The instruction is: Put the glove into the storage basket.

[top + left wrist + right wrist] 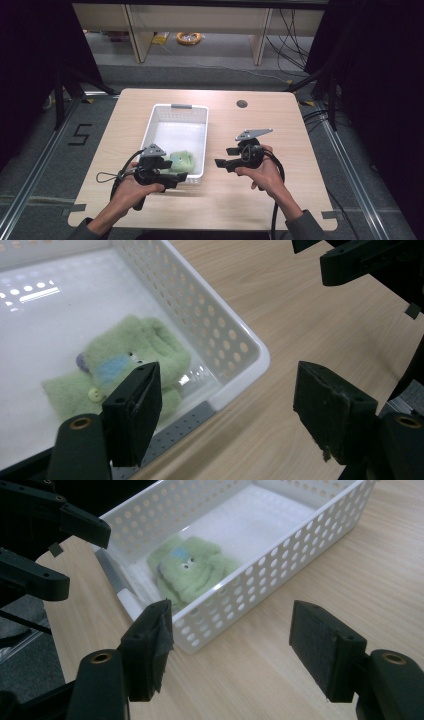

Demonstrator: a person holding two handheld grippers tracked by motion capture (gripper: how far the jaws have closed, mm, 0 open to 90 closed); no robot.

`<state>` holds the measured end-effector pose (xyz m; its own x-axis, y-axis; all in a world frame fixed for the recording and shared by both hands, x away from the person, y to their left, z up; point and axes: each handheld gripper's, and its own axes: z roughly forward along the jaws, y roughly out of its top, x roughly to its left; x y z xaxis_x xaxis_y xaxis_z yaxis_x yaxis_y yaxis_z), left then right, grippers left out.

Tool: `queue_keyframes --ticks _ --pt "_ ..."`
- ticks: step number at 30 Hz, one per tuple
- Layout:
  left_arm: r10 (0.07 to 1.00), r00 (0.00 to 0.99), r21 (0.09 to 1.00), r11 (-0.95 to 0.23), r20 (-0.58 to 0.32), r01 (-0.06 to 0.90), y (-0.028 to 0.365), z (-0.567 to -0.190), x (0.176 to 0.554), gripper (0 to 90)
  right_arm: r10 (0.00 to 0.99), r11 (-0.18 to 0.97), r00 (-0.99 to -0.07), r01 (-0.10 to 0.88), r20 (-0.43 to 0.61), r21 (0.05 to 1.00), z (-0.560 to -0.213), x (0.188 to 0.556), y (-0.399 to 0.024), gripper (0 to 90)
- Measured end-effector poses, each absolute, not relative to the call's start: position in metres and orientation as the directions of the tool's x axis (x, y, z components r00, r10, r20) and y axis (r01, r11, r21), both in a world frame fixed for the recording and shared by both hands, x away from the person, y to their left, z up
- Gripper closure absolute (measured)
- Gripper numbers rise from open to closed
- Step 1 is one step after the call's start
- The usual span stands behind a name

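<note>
I see my left gripper point(181, 176) and right gripper point(220, 164) both released, holding nothing, flanking the white basket's point(200, 145) near corner; green plush toy point(182, 161) lies inside.

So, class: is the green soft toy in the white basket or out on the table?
In. The green soft toy lies on the floor of the white basket, near a corner, enclosed by its perforated walls.
</note>
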<state>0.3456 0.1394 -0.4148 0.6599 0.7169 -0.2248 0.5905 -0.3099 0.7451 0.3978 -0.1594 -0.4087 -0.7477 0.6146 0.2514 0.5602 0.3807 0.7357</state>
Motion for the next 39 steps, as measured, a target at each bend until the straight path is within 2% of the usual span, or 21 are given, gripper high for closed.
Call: queue_keyframes --ticks 5,6,13,22,30,31,33,35,37,39 --pt "0.706 0.666 0.747 -0.303 -0.240 0.591 0.137 -0.417 0.341 26.4 0.616 0.364 -0.742 0.565 0.264 0.740 -0.409 0.393 -0.168 34.5" --pt "0.706 0.661 0.749 -0.288 -0.255 0.597 0.135 -0.418 0.340 25.7 0.601 0.377 -0.763 0.535 0.240 0.756 -0.410 0.395 -0.170 34.5" --pt "0.690 0.668 0.752 -0.277 -0.278 0.599 0.132 -0.422 0.334 20.3 0.619 0.341 -0.733 0.576 0.284 0.743 -0.413 0.386 -0.177 33.2" --pt "0.674 0.672 0.753 -0.260 -0.307 0.604 0.126 -0.431 0.323 16.1 0.617 0.330 -0.739 0.554 0.269 0.764 -0.416 0.377 -0.189 31.6" --pt "0.659 0.690 0.771 -0.258 -0.301 0.583 0.126 -0.435 0.317 15.7 0.628 0.351 -0.748 0.519 0.216 0.779 -0.419 0.363 -0.195 26.0" --pt "0.659 0.690 0.771 -0.258 -0.301 0.583 0.126 -0.435 0.317 15.7 0.628 0.348 -0.741 0.540 0.237 0.767 -0.419 0.360 -0.195 25.3" --pt "0.662 0.688 0.775 -0.253 -0.298 0.579 0.125 -0.436 0.314 15.7 0.612 0.366 -0.765 0.501 0.203 0.784 -0.421 0.359 -0.198 24.5" --pt "0.653 0.699 0.777 -0.264 -0.292 0.571 0.125 -0.437 0.313 15.7 0.624 0.355 -0.749 0.528 0.225 0.771 -0.421 0.355 -0.197 24.3" --pt "0.651 0.706 0.783 -0.273 -0.278 0.559 0.122 -0.438 0.310 15.7 0.596 0.375 -0.778 0.488 0.198 0.788 -0.424 0.355 -0.199 23.3" --pt "0.645 0.716 0.792 -0.274 -0.269 0.545 0.118 -0.440 0.306 15.7 0.619 0.344 -0.757 0.502 0.210 0.794 -0.427 0.349 -0.200 22.6"
